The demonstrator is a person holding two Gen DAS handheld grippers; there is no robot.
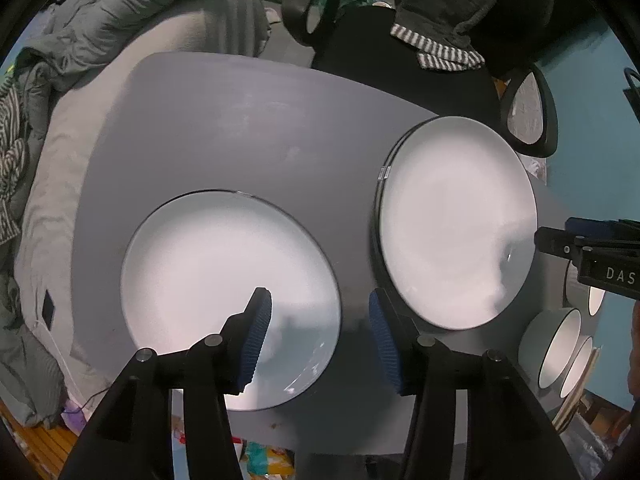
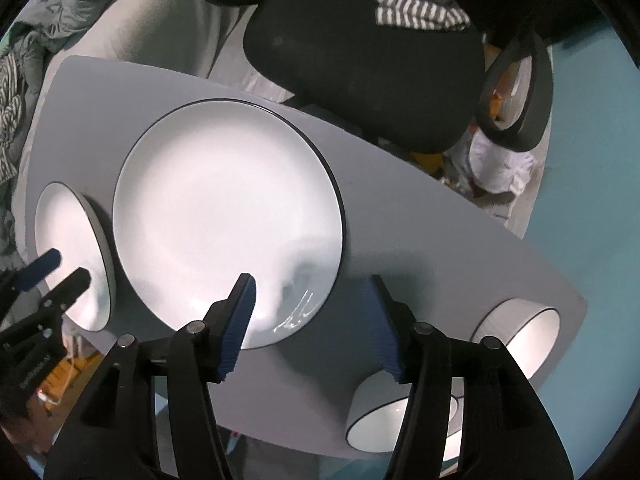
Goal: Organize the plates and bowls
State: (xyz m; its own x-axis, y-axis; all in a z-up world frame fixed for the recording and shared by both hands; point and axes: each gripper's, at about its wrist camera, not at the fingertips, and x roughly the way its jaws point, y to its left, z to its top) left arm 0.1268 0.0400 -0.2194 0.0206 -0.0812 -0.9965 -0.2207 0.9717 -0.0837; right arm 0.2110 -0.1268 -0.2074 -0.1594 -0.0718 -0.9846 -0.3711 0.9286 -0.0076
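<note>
Two white plates with dark rims lie side by side on the grey table (image 1: pixel 224 120). In the left wrist view my left gripper (image 1: pixel 320 308) hangs open above the left plate (image 1: pixel 216 272). That plate's right rim sits between its blue pads (image 1: pixel 260 332), untouched. The second plate (image 1: pixel 456 224) lies to the right, with my right gripper (image 1: pixel 554 232) at its right edge. In the right wrist view my right gripper (image 2: pixel 312 292) stands open over the near rim of the second plate (image 2: pixel 228 208). My left gripper (image 2: pixel 68 268) hangs over the other plate (image 2: pixel 72 248). Neither gripper holds anything.
White bowls (image 2: pixel 520 332) (image 2: pixel 384 416) with dark rims stand on the table's right end, also visible as bowls (image 1: pixel 556 348) from the left. A black office chair (image 2: pixel 360 72) with a striped cloth (image 2: pixel 408 8) stands behind the table. Grey bedding (image 1: pixel 120 20) lies at the far left.
</note>
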